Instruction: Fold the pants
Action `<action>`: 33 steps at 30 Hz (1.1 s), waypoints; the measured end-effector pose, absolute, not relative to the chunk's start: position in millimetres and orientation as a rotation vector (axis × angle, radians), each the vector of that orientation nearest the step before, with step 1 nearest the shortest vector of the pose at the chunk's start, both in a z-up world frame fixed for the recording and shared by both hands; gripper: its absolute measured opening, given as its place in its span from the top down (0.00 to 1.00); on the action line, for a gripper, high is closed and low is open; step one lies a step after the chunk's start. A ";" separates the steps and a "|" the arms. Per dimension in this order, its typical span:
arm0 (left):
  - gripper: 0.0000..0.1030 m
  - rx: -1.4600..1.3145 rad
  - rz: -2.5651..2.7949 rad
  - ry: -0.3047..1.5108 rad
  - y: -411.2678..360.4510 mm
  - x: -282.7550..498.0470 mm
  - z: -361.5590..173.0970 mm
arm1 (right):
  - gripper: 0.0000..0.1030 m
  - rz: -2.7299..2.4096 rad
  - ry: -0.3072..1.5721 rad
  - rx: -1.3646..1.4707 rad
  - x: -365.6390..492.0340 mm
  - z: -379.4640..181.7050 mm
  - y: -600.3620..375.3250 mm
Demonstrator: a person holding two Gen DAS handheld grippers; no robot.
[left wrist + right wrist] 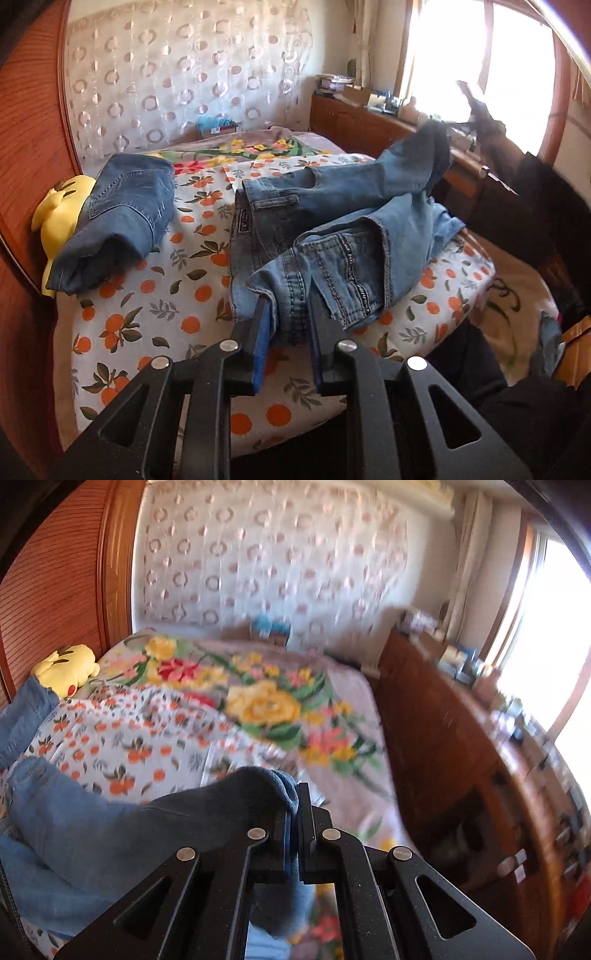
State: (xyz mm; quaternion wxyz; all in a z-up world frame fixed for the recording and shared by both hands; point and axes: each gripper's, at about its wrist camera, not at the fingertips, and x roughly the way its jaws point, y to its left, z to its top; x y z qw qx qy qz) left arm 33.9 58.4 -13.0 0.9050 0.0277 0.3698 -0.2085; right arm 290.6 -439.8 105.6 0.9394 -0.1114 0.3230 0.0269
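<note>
Counting the denim first, you have two pairs of jeans on the bed: one rolled bundle lying at the left against a yellow plush toy, and one loose pair of pants spread across the middle, which is the pair you are handling. You hold two grippers. The left gripper has its fingers a little apart around a bunched fold at the waistband end of the pants, near the bed's front edge; whether the pads press the cloth you cannot tell. The right gripper has its fingers together, clamped on the hem of a leg, lifted off the bed with the denim trailing down to the left.

The bed is covered by one sheet printed with oranges and leaves, and farther back one blanket with large flowers. A wooden headboard stands at the left, a lace curtain with ring patterns hangs behind, and a cluttered wooden cabinet runs under a bright window at the right.
</note>
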 end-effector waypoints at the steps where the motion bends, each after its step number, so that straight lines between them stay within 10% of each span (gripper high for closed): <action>1: 0.72 0.060 -0.431 0.754 60.8 33.1 -9.4 | 0.98 0.052 0.665 -0.222 293.0 99.2 -440.8; 16: 0.51 0.010 -0.409 0.713 58.8 100.7 19.0 | 0.51 0.080 0.560 -0.096 229.7 96.2 -446.9; 33: 0.51 0.018 -0.500 0.973 17.7 241.5 -49.6 | 0.44 0.263 0.579 -0.065 232.7 29.3 -411.3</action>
